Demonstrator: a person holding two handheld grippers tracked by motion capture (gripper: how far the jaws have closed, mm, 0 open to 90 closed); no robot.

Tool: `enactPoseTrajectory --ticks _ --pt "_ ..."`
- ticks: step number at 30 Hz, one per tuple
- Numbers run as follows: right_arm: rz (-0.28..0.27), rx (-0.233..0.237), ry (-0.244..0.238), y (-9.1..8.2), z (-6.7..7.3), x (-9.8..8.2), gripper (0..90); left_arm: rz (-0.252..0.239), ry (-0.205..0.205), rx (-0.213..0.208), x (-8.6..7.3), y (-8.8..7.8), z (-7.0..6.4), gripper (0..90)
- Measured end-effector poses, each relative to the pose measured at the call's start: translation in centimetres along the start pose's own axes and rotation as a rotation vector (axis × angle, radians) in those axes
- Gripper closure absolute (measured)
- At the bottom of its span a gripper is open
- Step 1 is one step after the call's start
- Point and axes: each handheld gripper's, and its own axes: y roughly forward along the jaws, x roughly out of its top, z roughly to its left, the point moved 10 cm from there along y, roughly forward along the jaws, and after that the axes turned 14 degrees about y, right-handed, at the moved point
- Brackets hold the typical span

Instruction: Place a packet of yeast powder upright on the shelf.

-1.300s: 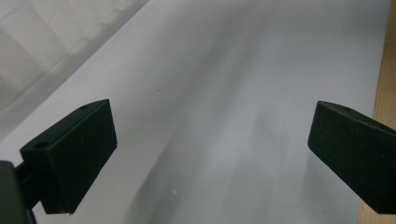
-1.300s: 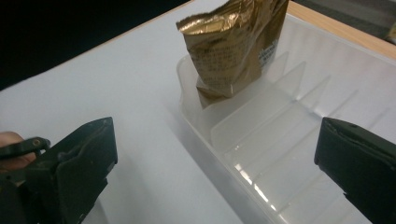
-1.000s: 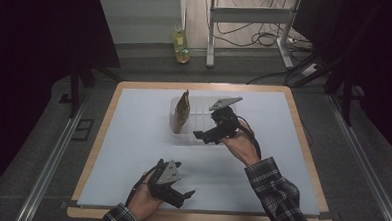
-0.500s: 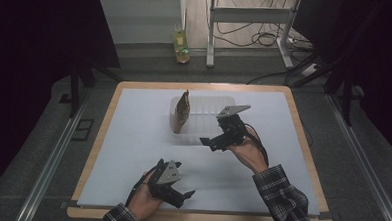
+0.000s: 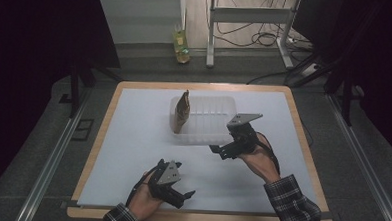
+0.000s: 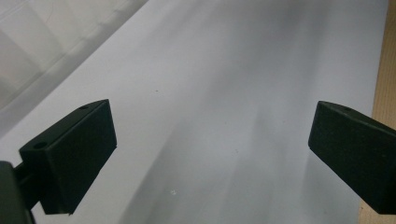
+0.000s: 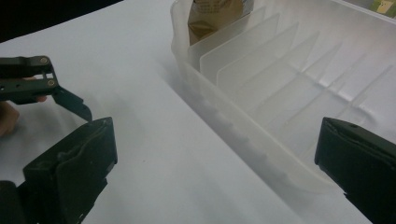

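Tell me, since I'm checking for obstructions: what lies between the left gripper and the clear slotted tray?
Nothing but bare white mat. In the high view the stretch from the left gripper to the tray holds no object.

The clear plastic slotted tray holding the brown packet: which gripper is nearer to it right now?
Right. The right gripper sits open just off the near wall of the clear plastic slotted tray; the left gripper rests open near the table's front edge, well short of it.
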Motion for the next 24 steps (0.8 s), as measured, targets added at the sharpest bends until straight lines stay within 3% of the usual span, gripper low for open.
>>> enactPoseTrajectory --ticks 4,10,21,24 --pt "0.0 0.018 0.012 -0.6 0.2 -0.7 0.0 0.003 0.003 0.001 0.0 0.0 0.0 0.9" --pt "0.009 -0.008 -0.005 -1.5 0.0 -2.2 0.0 0.003 0.005 0.001 0.0 0.0 0.0 0.9" --pt "-0.031 -0.043 -0.016 -3.4 -1.0 -4.5 0.0 0.007 0.004 0.0 -0.1 0.1 -0.1 0.9" --pt "-0.035 -0.032 0.0 -3.8 -1.0 -5.2 0.0 0.007 0.001 -0.001 -0.1 0.1 -0.1 0.9"
